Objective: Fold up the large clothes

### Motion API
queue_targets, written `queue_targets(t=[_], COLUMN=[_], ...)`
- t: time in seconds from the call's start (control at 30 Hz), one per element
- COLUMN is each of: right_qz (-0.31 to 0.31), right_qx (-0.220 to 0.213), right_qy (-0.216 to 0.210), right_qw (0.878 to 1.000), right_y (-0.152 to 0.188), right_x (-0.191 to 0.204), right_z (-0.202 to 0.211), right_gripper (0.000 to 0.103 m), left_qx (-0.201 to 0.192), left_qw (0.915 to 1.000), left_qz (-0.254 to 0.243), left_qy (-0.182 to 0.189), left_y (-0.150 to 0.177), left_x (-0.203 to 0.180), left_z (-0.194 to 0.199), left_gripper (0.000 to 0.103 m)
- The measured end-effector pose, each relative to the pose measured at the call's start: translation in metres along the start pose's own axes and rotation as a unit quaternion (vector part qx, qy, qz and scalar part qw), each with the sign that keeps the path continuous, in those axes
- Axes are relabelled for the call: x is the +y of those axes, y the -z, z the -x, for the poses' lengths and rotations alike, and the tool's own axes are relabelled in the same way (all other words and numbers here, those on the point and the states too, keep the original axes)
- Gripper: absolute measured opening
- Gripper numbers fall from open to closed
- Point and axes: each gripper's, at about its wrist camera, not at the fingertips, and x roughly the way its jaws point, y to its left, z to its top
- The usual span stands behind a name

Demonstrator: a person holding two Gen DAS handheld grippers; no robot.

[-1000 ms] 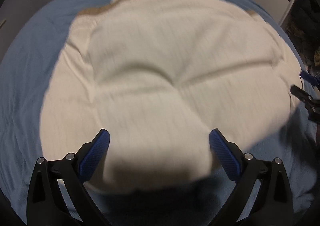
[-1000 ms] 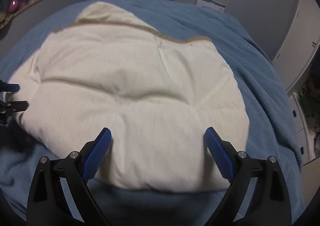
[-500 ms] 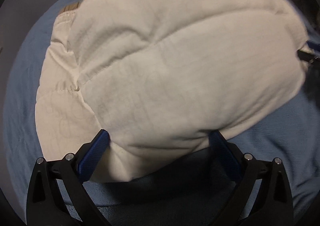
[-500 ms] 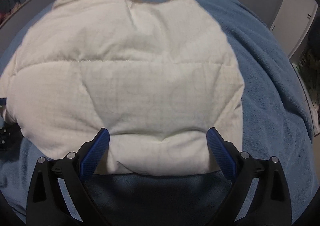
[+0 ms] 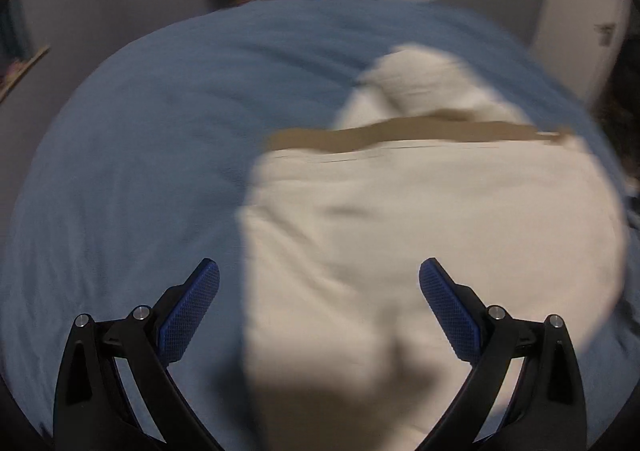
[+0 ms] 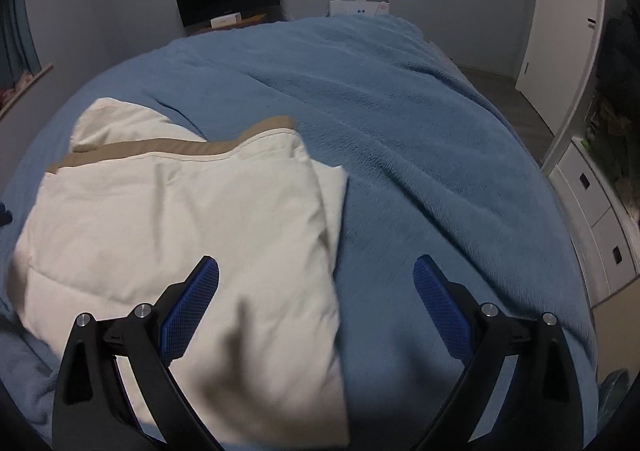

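With both grippers spread wide and holding nothing, the risk here is plain: the cream padded garment (image 6: 176, 235) is puffy, and I judge a thick fold like this could spring open or slide on the fleecy blue bed cover (image 6: 420, 139) if it is pinched by only its top layer. The left gripper (image 5: 319, 315) hangs above the garment's near edge, its right finger over the fabric and its left finger over bare cover, the view smeared by motion blur. The right gripper (image 6: 316, 311) straddles the garment's right edge, fabric ahead to its left, cover to its right. The garment lies in a bulky rectangle, softly creased, with a tan band (image 6: 160, 150) across its far edge and a cream lump poking out beyond that.
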Motion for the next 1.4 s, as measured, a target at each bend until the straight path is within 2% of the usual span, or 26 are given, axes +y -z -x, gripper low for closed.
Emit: queue_targets(t=[0.03,0.13,0.2,0.3,0.4,0.47,0.53,0.6,0.7,0.83,0.93,1.07,1.2,1.23,1.3,1.33,1.37,1.4], right_qz=[0.000,0.011,0.027,0.037,0.034,0.006,-0.018,-0.031,-0.028,-0.047,-0.065,-0.116,-0.138,-0.140,-0.140,-0.136,-0.130,-0.119], right_qx=[0.003,0.008,0.010,0.020,0.030,0.033,0.037,0.033,0.034,0.048,0.061,0.077,0.076,0.073,0.064,0.058,0.051,0.041], right_qy=[-0.003,-0.014,-0.020,-0.032,-0.039,-0.062,-0.086,-0.118,-0.143,-0.184,-0.214,-0.264,-0.284,-0.286,-0.285,-0.286,-0.285,-0.280], right_qw=[1.000,1.000,0.999,0.999,0.998,0.998,0.995,0.992,0.989,0.981,0.973,0.954,0.946,0.945,0.946,0.947,0.948,0.952], right_y=[-0.002,-0.010,-0.014,-0.020,-0.018,-0.014,-0.011,-0.009,-0.010,-0.012,-0.014,-0.009,-0.009,-0.010,-0.012,-0.013,-0.014,-0.016], right_x=[0.001,0.004,0.008,0.007,-0.002,-0.014,-0.023,-0.029,-0.030,-0.040,-0.051,-0.066,-0.069,-0.068,-0.064,-0.062,-0.060,-0.057], right_z=[-0.006,-0.024,-0.035,-0.057,-0.076,-0.085,-0.090,-0.091,-0.090,-0.090,-0.094,-0.110,-0.122,-0.123,-0.124,-0.122,-0.117,-0.110], right_gripper=[0.093,0.093,0.093,0.091,0.091,0.091,0.091,0.082,0.073,0.066,0.065,0.065,0.065,0.063,0.050,0.045,0.035,0.026], left_qx=[0.010,0.032,0.036,0.031,0.013,0.012,0.010,0.005,0.017,0.034,0.046,0.058,0.045,0.043,0.036,0.031,0.021,0.012], left_qw=[0.9999,0.9990,0.9990,0.9985,0.9997,0.9987,0.9952,0.9906,0.9870,0.9762,0.9680,0.9525,0.9433,0.9413,0.9416,0.9430,0.9427,0.9429], left_qz=[0.007,0.022,0.013,0.004,-0.001,0.019,0.046,0.052,0.038,0.039,0.029,0.068,0.095,0.104,0.111,0.110,0.105,0.095], left_qy=[-0.007,0.021,0.021,0.044,0.023,0.045,0.086,0.127,0.155,0.211,0.245,0.291,0.315,0.318,0.316,0.312,0.316,0.319], left_y=[-0.004,-0.006,-0.004,-0.005,-0.011,-0.012,-0.009,-0.006,-0.005,0.005,0.011,0.014,0.007,0.007,0.006,0.002,0.002,0.000], left_x=[0.008,0.033,0.038,0.043,0.049,0.057,0.066,0.070,0.068,0.072,0.073,0.081,0.080,0.080,0.076,0.074,0.072,0.070], left_z=[-0.016,-0.046,-0.060,-0.075,-0.085,-0.093,-0.098,-0.098,-0.094,-0.090,-0.087,-0.112,-0.130,-0.131,-0.132,-0.133,-0.124,-0.120], left_gripper=[0.096,0.093,0.092,0.092,0.092,0.092,0.088,0.078,0.075,0.067,0.067,0.068,0.072,0.074,0.074,0.067,0.059,0.040])
